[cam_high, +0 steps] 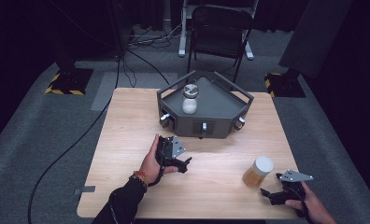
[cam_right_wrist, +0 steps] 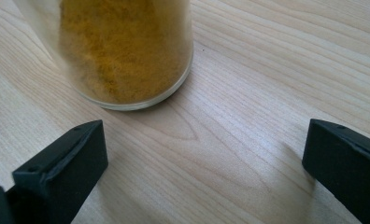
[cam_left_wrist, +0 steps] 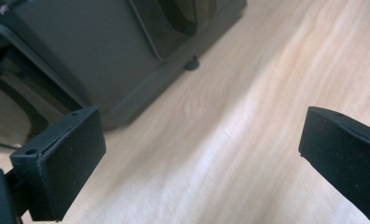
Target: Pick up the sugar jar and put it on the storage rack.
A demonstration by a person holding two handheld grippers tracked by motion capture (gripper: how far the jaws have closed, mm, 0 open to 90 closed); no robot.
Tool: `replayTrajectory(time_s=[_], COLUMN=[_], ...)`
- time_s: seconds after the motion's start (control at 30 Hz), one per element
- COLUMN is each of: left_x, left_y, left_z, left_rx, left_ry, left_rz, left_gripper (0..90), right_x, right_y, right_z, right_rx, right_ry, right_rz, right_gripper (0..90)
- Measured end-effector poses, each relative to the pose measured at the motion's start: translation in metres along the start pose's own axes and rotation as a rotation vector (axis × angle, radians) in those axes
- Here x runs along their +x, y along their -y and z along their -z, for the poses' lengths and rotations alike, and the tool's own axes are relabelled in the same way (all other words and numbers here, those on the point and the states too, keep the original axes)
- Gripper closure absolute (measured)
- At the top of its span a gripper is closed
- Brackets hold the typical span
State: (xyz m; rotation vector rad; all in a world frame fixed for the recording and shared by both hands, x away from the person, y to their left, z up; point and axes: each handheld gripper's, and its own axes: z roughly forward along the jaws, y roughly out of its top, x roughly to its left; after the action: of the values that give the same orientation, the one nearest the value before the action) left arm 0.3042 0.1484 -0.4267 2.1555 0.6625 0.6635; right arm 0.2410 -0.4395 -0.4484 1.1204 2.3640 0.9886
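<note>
A glass jar of yellow-orange powder [cam_high: 257, 171] with a white lid stands on the table's right front; the right gripper view shows its lower part [cam_right_wrist: 127, 51] close ahead. My right gripper [cam_high: 266, 193] lies just behind and right of it, open, with nothing between its jaws [cam_right_wrist: 199, 172]. A second jar [cam_high: 190, 98], holding white powder under a metal lid, stands on a dark grey angular stand [cam_high: 220, 100] at the table's far middle. My left gripper [cam_high: 188, 163] is open in front of that stand, its jaws [cam_left_wrist: 197, 158] wide over bare wood beside the stand's side [cam_left_wrist: 99, 56].
The wooden table [cam_high: 127, 135] has bare room at left and in the middle. A black folding chair [cam_high: 219, 32] stands beyond the table. Cables run over the grey carpet at left, and a tripod foot with yellow-black tape [cam_high: 68, 81] sits at far left.
</note>
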Motion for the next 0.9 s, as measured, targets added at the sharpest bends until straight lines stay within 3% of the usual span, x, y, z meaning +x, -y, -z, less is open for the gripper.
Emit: replayTrajectory(time_s=[0.2,0.27,0.6,0.8,0.9], left_x=[-0.007,-0.012,-0.014,-0.012,-0.013], left_y=[0.008,0.011,0.027,0.035,0.038], left_z=[0.005,0.006,0.02,0.027,0.029], left_rx=[0.027,0.056,0.111,0.136,0.145], left_ry=[0.024,0.023,0.051,0.046,0.041], left_rz=[-0.005,-0.037,-0.024,0.0,-0.006], left_gripper=[0.1,0.2,0.3,0.4,0.4], right_x=[0.0,0.0,0.0,0.0,0.0], right_y=[0.0,0.0,0.0,0.0,0.0], right_z=[0.0,0.0,0.0,0.0,0.001], right_rx=[0.0,0.0,0.001,0.001,0.001], right_ry=[0.0,0.0,0.0,0.001,0.001], right_rz=[0.0,0.0,-0.002,-0.002,-0.002], right_gripper=[0.0,0.0,0.0,0.0,0.0])
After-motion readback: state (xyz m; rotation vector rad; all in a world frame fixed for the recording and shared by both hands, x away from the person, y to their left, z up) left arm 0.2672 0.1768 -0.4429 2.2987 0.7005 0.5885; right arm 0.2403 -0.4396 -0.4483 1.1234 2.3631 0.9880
